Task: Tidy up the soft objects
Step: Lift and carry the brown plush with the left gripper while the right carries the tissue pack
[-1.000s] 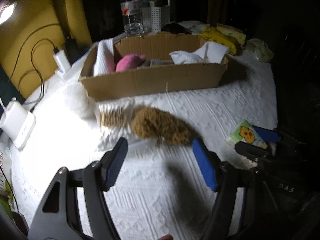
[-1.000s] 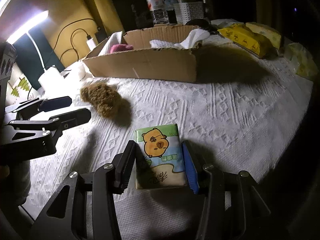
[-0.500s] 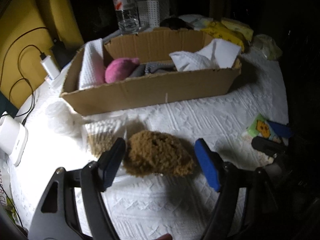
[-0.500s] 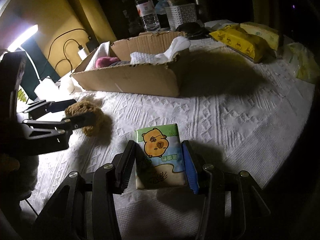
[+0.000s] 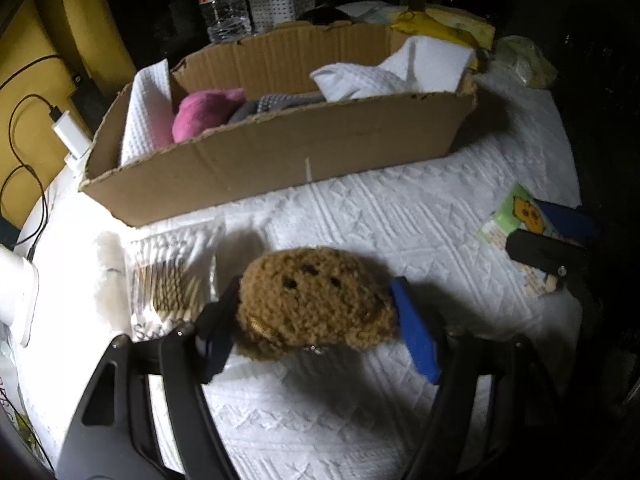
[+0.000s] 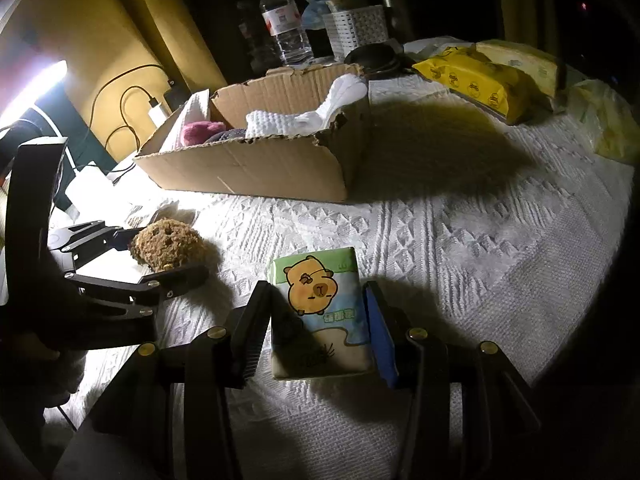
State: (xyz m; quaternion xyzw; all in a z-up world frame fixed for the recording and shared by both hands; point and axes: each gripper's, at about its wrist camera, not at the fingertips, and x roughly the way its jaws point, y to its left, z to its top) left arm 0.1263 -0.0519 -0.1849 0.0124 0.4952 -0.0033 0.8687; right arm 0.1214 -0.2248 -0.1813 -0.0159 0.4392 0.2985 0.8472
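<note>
A brown fuzzy plush toy (image 5: 316, 300) sits between the fingers of my left gripper (image 5: 316, 328), which is shut on it; it also shows in the right wrist view (image 6: 168, 246). My right gripper (image 6: 316, 332) is shut on a small tissue pack with a cartoon capybara (image 6: 320, 312), low over the white cloth; the pack also shows in the left wrist view (image 5: 516, 216). A cardboard box (image 5: 280, 156) lies behind, holding a pink plush (image 5: 204, 112), a grey cloth and white towels (image 5: 360, 80).
A clear bag of cotton swabs (image 5: 168, 284) lies left of the plush. A water bottle (image 6: 284, 20), a white basket (image 6: 354, 30) and yellow tissue packs (image 6: 476, 80) stand behind the box. A charger and cables (image 5: 68, 136) lie at left.
My left gripper moved forward around the brown plush and closed on it. My right gripper kept hold of the tissue pack and shifted slightly.
</note>
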